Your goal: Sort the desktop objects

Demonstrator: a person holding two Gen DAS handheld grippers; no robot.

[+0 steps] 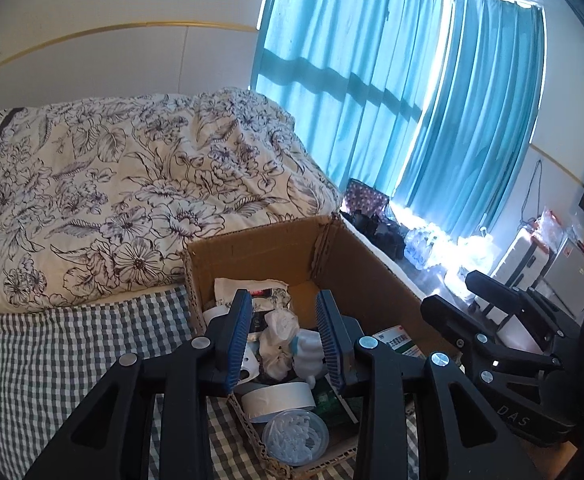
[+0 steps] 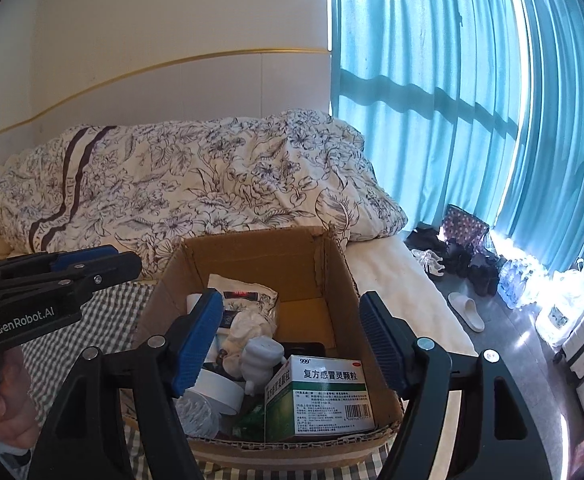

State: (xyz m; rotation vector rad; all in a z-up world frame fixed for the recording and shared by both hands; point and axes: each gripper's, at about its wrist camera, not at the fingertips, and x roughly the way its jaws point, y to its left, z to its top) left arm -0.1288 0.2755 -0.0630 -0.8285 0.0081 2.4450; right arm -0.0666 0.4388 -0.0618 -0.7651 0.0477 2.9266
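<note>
Two tongs open, holding nothing: my left gripper (image 1: 284, 334), my right gripper (image 2: 290, 340). Brown cardboard box (image 2: 252, 252) mid-frame, full. Pick green-white medicine box (image 2: 323, 396) first, squeeze flat sides.

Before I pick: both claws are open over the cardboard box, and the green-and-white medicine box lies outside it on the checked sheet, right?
Not quite. The right wrist view shows the medicine box inside the cardboard box, at its near right corner. Both claws, left and right, are open.
</note>
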